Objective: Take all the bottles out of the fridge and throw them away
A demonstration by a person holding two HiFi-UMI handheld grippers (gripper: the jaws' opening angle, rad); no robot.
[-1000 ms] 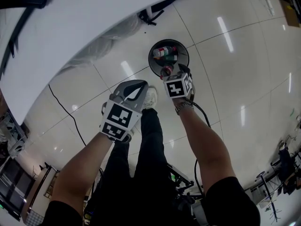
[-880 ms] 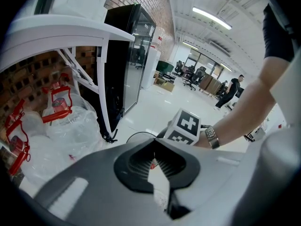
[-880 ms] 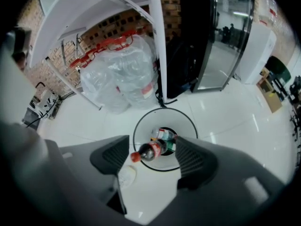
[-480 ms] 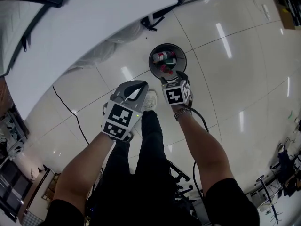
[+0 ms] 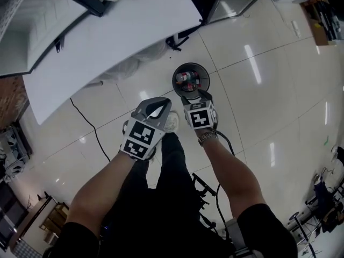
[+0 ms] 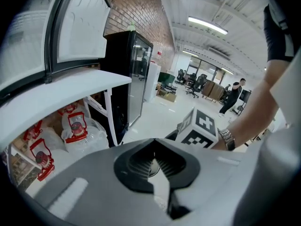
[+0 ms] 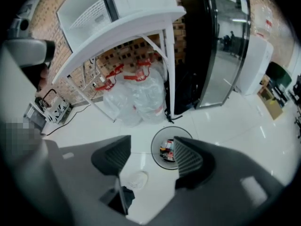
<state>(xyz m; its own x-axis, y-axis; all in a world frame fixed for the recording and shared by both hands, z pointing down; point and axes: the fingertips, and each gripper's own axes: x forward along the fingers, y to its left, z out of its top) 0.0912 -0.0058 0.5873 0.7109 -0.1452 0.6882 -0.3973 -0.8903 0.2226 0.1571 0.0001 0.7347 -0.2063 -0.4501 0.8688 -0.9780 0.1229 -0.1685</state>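
A round black bin (image 5: 177,75) stands on the white floor with several bottles (image 5: 189,79) lying in it. My right gripper (image 5: 192,94) hangs just short of the bin's near rim. In the right gripper view the bin (image 7: 155,150) and its bottles (image 7: 167,149) show beyond the jaws. There my right gripper (image 7: 150,157) is open with nothing between the pads, and its jaws are closing a little. My left gripper (image 5: 161,103) is held to the left of the right one, shut and empty (image 6: 153,165). The black glass-door fridge (image 7: 221,46) stands behind the bin.
A white table (image 5: 123,31) stands to the left of the bin, and clear plastic bags (image 7: 141,95) with red labels lie beneath it. A black cable (image 5: 86,128) runs over the floor. The person's shoe (image 5: 172,121) is near the bin. A cardboard box (image 7: 270,95) sits far right.
My right gripper has drawn back from over the bin toward the person. The head view has swung, so more of the table and fridge shows. The left gripper has kept its place.
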